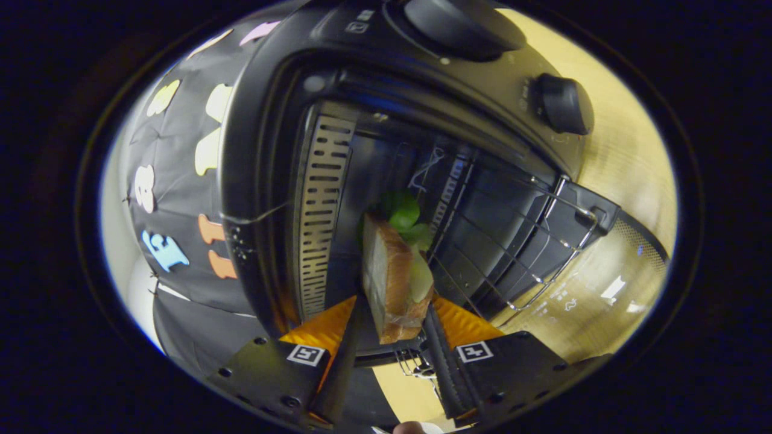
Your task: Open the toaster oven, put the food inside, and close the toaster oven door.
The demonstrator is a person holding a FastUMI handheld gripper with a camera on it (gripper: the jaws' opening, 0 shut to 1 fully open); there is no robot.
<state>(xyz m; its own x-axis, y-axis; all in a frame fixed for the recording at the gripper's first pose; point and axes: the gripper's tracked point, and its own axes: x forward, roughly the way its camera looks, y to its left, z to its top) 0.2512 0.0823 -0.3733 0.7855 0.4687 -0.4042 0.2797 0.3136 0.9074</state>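
One toaster oven [362, 78], one sandwich [395, 274], one wire rack [512, 241], two knobs seen: a large knob [464, 24] and a small knob [564, 103], both on the oven's control panel. Oven door is open, view rolled sideways. Gripper [392, 325] jaws pinch the sandwich, one finger on each bread side; green lettuce sticks out its far end. Sandwich sits at the oven mouth, partly into the cavity, beside the rack. Slotted metal wall panel [322, 211] inside the oven. Oven stands on a yellowish wooden table [633, 157]; black cloth booth wall [181, 199] behind the oven.
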